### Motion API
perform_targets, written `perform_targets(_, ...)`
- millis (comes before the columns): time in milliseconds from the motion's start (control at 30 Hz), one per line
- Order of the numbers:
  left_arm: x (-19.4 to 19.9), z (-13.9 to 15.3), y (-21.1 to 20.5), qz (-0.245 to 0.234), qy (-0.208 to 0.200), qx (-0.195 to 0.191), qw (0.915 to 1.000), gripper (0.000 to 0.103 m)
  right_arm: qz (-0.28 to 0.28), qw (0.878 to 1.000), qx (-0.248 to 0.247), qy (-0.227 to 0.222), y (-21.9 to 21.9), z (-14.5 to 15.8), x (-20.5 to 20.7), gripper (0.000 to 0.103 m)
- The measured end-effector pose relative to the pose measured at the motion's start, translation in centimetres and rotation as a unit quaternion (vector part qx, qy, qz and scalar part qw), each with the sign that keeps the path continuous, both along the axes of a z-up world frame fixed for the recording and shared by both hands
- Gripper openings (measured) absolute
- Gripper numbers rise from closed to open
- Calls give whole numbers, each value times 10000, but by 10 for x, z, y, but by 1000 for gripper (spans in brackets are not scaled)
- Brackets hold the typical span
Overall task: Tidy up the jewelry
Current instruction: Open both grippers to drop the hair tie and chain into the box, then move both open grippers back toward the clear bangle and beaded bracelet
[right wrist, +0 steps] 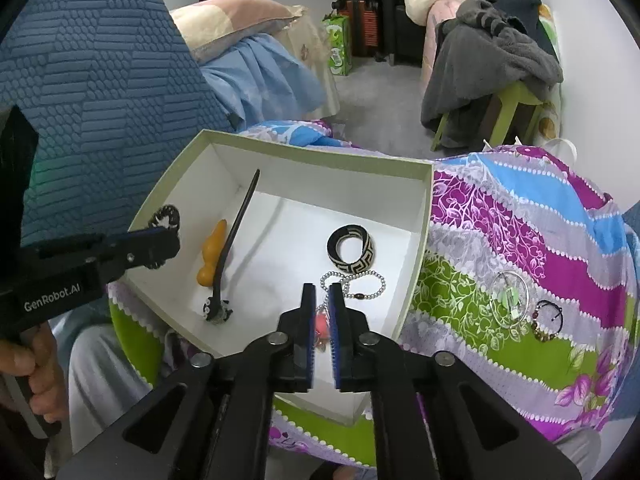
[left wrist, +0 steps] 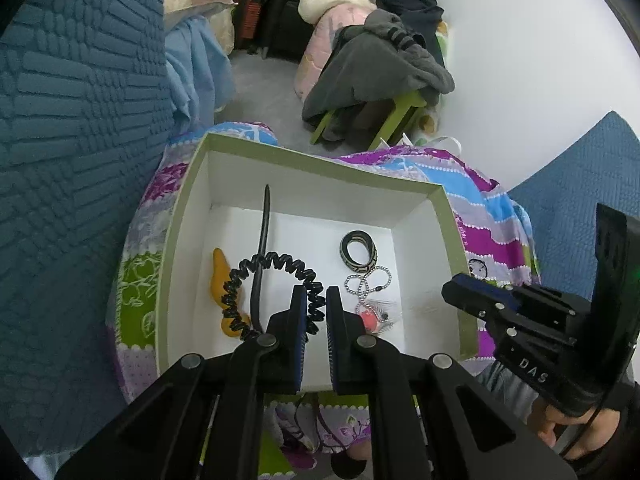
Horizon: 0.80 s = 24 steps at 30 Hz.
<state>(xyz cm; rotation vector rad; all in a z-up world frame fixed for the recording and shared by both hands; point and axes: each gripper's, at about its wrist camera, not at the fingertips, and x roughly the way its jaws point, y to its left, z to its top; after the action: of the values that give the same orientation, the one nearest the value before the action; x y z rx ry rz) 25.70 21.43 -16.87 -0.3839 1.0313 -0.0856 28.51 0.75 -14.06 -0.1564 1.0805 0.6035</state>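
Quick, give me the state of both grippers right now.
Left gripper: shut on the black coil hair tie.
Right gripper: open a little, holding nothing, above the box.

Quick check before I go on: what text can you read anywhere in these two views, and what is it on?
"DAS": on the body of the right claw, seen from the left wrist view.
"GenRobot.AI": on the body of the left claw, seen from the right wrist view.
The green bag on the far floor has print too small to read.
No other text shows.
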Motion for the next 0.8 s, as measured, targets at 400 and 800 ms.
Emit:
perform_targets(400, -27, 70, 3, 549, -421, 344, 9970, 60, 250, 9973, 247, -644, -9, 64, -14, 67)
perform_targets(800, -67, 156, -22, 813, -1022, 648, 9893, 76, 215, 9904, 539, -1255, -40, 135, -36, 97)
